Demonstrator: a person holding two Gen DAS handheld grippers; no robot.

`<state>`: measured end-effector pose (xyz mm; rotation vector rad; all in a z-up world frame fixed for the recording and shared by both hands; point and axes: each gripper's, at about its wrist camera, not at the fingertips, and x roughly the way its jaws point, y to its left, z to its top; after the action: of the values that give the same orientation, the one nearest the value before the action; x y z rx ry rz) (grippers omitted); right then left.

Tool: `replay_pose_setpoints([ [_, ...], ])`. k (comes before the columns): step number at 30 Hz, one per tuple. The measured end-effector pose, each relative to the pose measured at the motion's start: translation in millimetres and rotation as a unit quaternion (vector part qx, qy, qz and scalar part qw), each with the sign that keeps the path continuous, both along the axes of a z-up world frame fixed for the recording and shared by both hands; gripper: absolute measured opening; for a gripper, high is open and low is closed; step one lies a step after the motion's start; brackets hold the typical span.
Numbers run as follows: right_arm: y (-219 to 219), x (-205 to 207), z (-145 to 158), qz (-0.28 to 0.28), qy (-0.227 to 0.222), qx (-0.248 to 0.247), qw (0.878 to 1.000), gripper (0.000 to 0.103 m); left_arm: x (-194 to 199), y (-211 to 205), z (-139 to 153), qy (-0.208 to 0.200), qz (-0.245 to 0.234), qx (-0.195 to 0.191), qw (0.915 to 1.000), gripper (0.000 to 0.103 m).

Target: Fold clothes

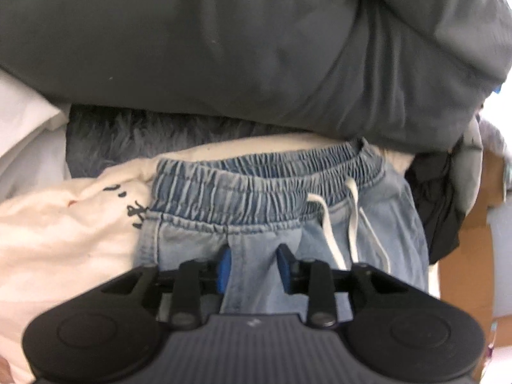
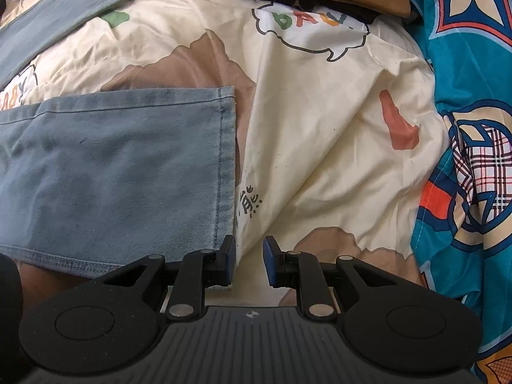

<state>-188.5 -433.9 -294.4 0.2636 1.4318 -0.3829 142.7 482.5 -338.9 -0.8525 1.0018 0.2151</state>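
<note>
Left gripper fingers apart over the jeans, near the waistband. Right gripper fingers apart, holding nothing, beside the hem.

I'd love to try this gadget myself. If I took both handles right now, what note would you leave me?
Left tongs: open, astride a fold of the light blue denim trousers just below their gathered elastic waistband; whether the pads pinch it is unclear.
Right tongs: open, nothing between them, at the hem corner of one trouser leg.
The trousers lie spread on the cream cartoon-print bedsheet, both legs flat.
Done: laid out. Left: grip the waist and hem, then fold.
</note>
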Motion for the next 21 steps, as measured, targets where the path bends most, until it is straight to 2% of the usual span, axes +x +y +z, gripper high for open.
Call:
replay_pose_setpoints([
  [2, -1, -1, 1, -0.001, 0.001, -0.001, 1.0, 0.025, 4, -2, -1, 0.009, -0.011, 0.017, 0.9998, 0.03],
  [5, -2, -1, 0, -0.001, 0.003, -0.002, 1.0, 0.025, 11, -7, -1, 0.033, -0.035, 0.063, 0.9969, 0.018],
  [9, -1, -2, -1, 0.002, 0.01, -0.001, 1.0, 0.025, 23, -16, -2, 0.068, -0.075, 0.129, 0.9865, 0.017],
  [10, 0, -2, -2, 0.003, 0.012, 0.0, 1.0, 0.025, 27, -20, -3, 0.078, -0.09, 0.15, 0.9815, 0.017],
  [12, 1, -3, -2, 0.004, 0.015, 0.001, 1.0, 0.025, 35, -32, -7, 0.101, -0.13, 0.202, 0.9654, 0.018],
  [14, 2, -4, -3, 0.004, 0.018, 0.001, 1.0, 0.025, 42, -45, -14, 0.122, -0.175, 0.256, 0.943, 0.019],
  [16, 3, -4, -3, 0.006, 0.021, 0.002, 1.0, 0.025, 49, -58, -21, 0.138, -0.217, 0.305, 0.9169, 0.02],
  [20, 4, -2, 0, 0.009, 0.021, 0.002, 1.0, 0.025, 57, -67, -25, 0.156, -0.246, 0.335, 0.896, 0.021],
  [21, 4, -1, 1, 0.009, 0.018, 0.002, 1.0, 0.026, 57, -63, -21, 0.158, -0.247, 0.325, 0.8993, 0.021],
])
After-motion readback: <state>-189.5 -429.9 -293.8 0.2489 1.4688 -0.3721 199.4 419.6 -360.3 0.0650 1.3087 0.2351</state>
